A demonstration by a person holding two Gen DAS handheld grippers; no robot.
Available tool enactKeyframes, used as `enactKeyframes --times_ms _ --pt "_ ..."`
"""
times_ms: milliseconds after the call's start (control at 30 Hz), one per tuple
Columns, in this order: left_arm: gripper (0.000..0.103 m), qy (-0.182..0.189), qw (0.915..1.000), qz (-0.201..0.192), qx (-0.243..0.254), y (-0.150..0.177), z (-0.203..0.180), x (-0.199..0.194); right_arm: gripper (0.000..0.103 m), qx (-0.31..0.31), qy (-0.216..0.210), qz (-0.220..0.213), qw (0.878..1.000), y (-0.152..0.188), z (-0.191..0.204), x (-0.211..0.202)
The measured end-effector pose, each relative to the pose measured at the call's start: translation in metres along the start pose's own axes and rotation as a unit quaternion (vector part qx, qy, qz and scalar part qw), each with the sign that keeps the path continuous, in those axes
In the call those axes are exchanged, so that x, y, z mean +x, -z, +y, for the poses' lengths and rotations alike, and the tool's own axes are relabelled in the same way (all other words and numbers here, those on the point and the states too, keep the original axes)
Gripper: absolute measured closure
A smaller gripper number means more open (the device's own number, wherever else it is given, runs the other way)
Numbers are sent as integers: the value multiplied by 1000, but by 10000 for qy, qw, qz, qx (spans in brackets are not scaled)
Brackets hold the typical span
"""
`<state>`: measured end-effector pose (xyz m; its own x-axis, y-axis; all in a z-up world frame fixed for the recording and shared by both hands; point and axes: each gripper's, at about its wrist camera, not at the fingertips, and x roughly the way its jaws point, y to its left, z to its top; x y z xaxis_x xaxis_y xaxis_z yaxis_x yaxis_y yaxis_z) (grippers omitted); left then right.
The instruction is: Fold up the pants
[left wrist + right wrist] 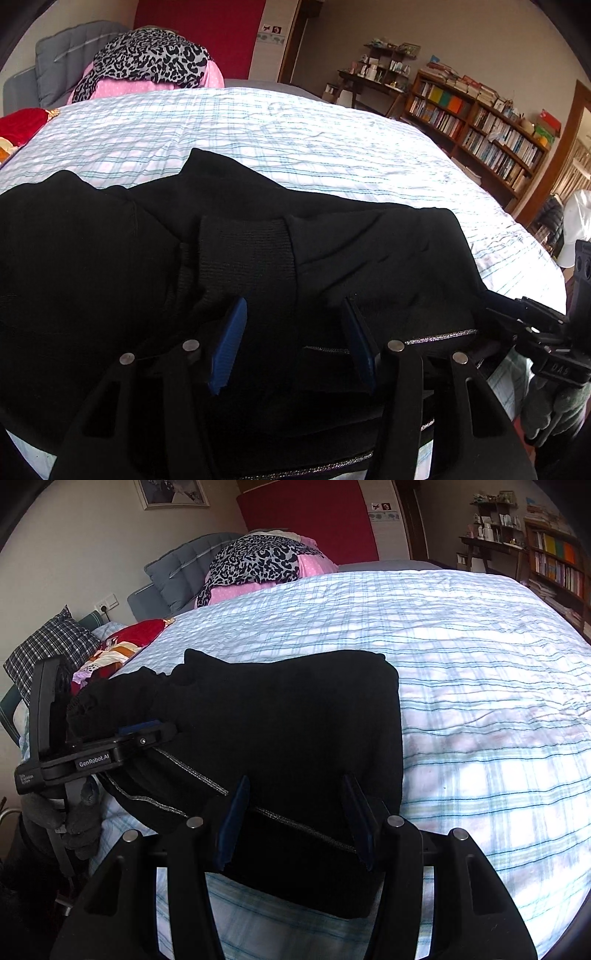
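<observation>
Black pants [351, 236] lie folded on the plaid bed sheet [258, 122]. A ribbed cuff [243, 251] rests on top, just beyond my left gripper [294, 306]. That gripper's blue pads [229, 343] stand about half apart over the fabric, and I see no pinch. In the right wrist view the same pants [295, 720] fill the middle. The silver-trimmed waistband [199, 775] runs under my right gripper [295, 781], whose pads also stand half apart above the folded near edge. The left gripper [162, 729] shows side-on at the left with bunched cuff fabric over it. The right gripper [498, 306] shows at the right edge.
A leopard-print cloth on pink bedding [147, 62] is heaped at the grey headboard [177, 568]. Red cloth [140, 631] and a checked pillow [48, 646] lie at the bed's left side. Bookshelves [487, 133] and a desk [369, 81] stand along the far wall.
</observation>
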<state>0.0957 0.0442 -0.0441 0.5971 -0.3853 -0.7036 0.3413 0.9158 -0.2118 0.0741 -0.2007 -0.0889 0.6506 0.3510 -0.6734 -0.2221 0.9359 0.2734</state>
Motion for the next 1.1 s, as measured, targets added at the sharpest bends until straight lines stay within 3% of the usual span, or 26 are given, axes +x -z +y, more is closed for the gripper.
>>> enactKeyframes --times_ms 100,267,433,533,633,700,767,1000,1100 --pt "50 -1 10000 -16 9 1 0 1 50 383 -265 -27 9989 -20 -18 -10" --pt "50 73 10000 -56 -30 1 4 1 51 898 -229 -184 9955 -61 -52 -13" --pt "50 140 9998 -92 -66 2 4 -2 57 1425 -356 139 9891 -90 -82 21" --pt "50 176 9998 -103 -86 3 6 -2 57 1745 -441 413 9828 -94 -96 48" --pt "50 207 9997 -112 -100 4 8 -2 64 1904 -486 602 9786 -94 -105 68" --pt "50 228 9996 -115 -110 4 9 -3 79 1934 -530 622 9777 -94 -106 74" --pt "50 242 9996 -115 -113 4 9 -2 85 1880 -552 590 9788 -94 -105 75" --pt "50 246 9996 -104 -92 3 9 -1 86 1589 -130 547 9857 -89 -97 78" --pt "50 235 9996 -115 -101 3 9 -1 79 1184 268 482 9914 -87 -84 75"
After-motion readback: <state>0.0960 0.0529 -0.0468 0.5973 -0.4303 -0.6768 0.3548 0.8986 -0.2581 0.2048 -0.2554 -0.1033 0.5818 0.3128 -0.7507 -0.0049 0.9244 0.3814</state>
